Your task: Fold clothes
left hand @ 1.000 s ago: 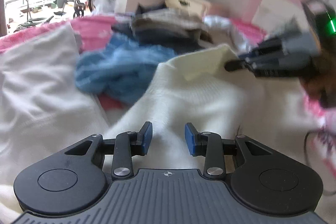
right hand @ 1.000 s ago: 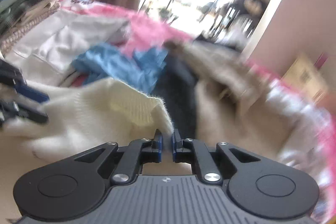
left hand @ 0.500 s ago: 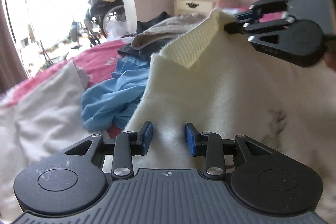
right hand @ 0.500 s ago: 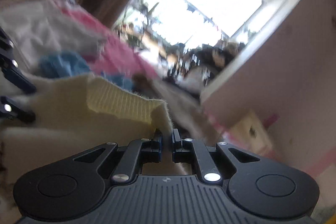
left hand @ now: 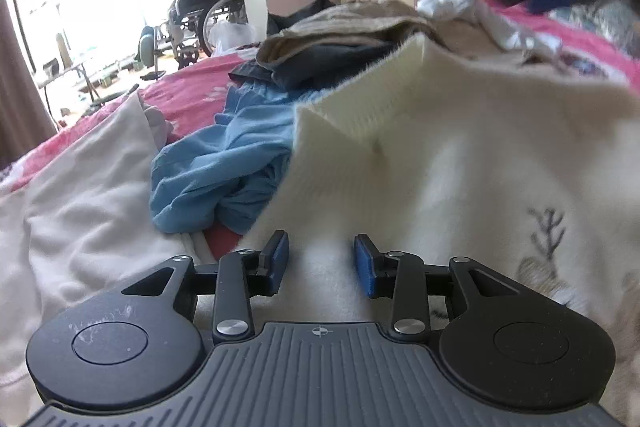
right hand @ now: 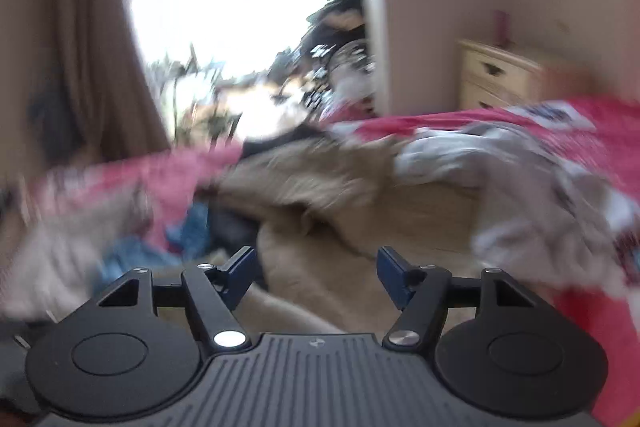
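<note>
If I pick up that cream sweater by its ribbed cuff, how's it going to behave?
Probably floppy: the cream sweater already lies in soft folds and its ribbed cuff is bent over, so the rest would likely hang and drag. Its fuzzy knit should grip rather than slip. It looks thick, so maybe heavier than the blue garment.

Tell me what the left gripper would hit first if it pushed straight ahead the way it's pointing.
Most likely the cream sweater: the left gripper points down at its fabric, which fills the gap between the parted fingers. How near the cloth lies is hard to judge.
</note>
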